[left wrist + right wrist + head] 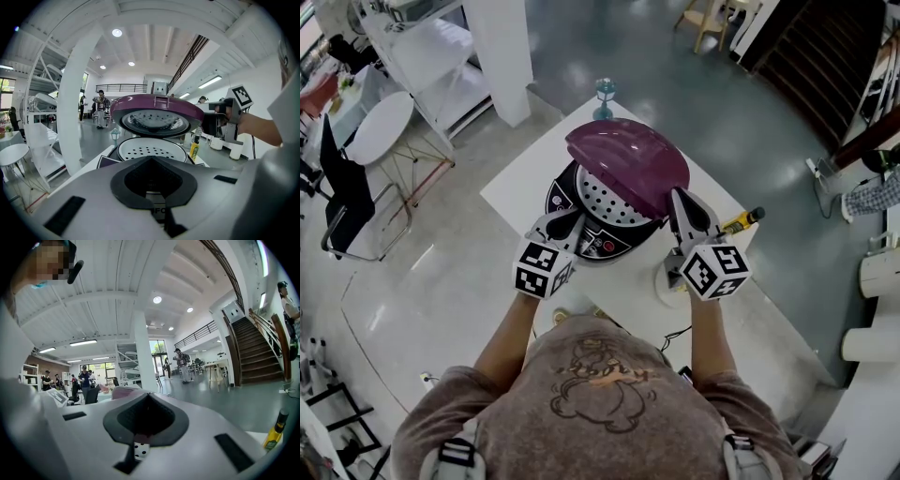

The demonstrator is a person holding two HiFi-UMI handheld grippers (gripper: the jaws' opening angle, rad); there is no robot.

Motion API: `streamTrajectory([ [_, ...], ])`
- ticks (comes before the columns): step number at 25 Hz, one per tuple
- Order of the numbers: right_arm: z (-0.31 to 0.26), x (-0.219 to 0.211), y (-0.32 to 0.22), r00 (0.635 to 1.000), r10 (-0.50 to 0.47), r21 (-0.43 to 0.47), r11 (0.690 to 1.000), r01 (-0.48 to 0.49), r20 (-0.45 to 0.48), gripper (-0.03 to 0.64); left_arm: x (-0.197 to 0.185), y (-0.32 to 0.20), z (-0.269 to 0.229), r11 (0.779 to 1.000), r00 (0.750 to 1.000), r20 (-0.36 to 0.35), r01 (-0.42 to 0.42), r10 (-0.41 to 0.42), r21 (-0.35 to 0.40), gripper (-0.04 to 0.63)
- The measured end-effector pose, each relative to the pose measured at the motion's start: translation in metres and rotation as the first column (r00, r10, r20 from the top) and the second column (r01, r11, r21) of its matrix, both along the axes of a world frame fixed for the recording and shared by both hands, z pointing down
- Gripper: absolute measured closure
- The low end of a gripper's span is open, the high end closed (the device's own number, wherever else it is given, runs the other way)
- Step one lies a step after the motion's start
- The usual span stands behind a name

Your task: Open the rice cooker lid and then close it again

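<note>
The rice cooker (pixel 581 246) stands on a white table (pixel 520 183), its purple lid (pixel 628 164) raised partway over a white perforated inner tray (pixel 605 199). My right gripper (pixel 680 199) is shut, its tips against the lid's right rim; the left gripper view shows the right gripper (pixel 212 124) at that edge of the lid (pixel 159 104). In the right gripper view the lid (pixel 123 392) shows pink just beyond my shut right gripper (pixel 146 399). My left gripper (pixel 565 223) rests at the cooker's front left, jaws together, empty, and in its own view the left gripper (pixel 152 164) faces the tray (pixel 150 150).
A yellow bottle (pixel 741 221) lies on the table right of the cooker, also in the right gripper view as the bottle (pixel 274 437). A white cup (pixel 667 281) sits near my right hand. A small teal lantern (pixel 605 94) stands at the table's far corner. People stand further back in the hall.
</note>
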State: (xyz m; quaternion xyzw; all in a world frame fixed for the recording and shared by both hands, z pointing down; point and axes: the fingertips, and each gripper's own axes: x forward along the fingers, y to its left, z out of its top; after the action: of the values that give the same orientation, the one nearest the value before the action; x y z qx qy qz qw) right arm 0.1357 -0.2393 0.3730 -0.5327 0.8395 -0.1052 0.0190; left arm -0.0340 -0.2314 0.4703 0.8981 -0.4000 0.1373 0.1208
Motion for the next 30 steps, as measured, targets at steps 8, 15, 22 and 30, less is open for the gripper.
streamTrajectory([
  [8, -0.018, 0.025, -0.015, 0.999, 0.042, 0.023, 0.999, -0.042, -0.001, 0.612, -0.001, -0.001, 0.0, 1.0, 1.0, 0.001, -0.004, 0.004, -0.004, 0.577],
  [15, -0.034, 0.048, -0.031, 0.997, 0.077, 0.075, 0.994, -0.075, -0.014, 0.614, 0.001, -0.001, 0.0, 1.0, 1.0, -0.006, -0.006, 0.006, -0.01, 0.577],
  [22, -0.043, 0.064, -0.051, 0.994, 0.09, 0.094, 0.992, -0.084, -0.059, 0.614, 0.001, -0.001, 0.001, 1.0, 1.0, -0.012, -0.01, 0.01, -0.013, 0.577],
  [30, -0.051, 0.077, -0.069, 0.992, 0.098, 0.134, 0.987, -0.086, -0.081, 0.614, 0.0, -0.002, 0.002, 1.0, 1.0, -0.013, -0.009, 0.009, -0.018, 0.577],
])
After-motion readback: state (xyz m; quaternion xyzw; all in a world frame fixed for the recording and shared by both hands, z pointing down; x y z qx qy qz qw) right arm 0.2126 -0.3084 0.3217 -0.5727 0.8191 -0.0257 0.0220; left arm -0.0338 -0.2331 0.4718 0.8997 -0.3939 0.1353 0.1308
